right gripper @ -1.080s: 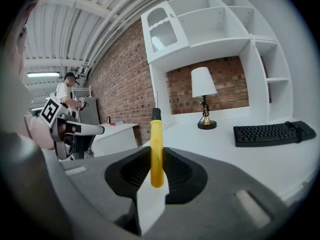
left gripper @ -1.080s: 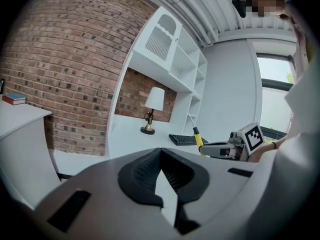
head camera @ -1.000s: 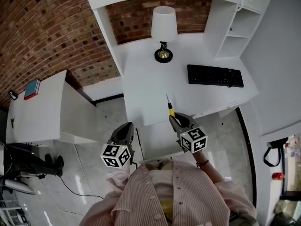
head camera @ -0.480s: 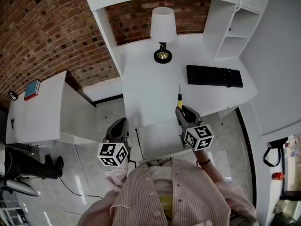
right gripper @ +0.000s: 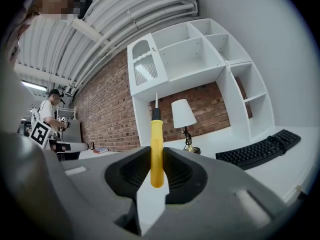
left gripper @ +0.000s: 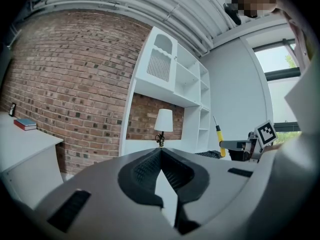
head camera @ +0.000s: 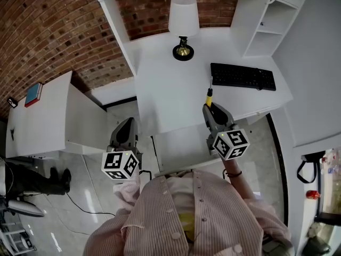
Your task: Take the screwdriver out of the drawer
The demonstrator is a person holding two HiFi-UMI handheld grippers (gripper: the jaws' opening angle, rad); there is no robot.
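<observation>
The right claw (head camera: pixel 209 108) clenches the yellow screwdriver (head camera: pixel 210 94) upright by its handle, over the table's (head camera: pixel 165 97) front edge. The left claw (head camera: pixel 127 128) hangs pinched together, empty, beside the open drawer (head camera: pixel 178 148); a keyboard (head camera: pixel 242 76) lies just ahead.

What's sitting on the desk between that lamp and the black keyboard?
Nothing: in the head view the white desk between the lamp and the keyboard is bare. The right gripper's screwdriver shows near the keyboard's end.
</observation>
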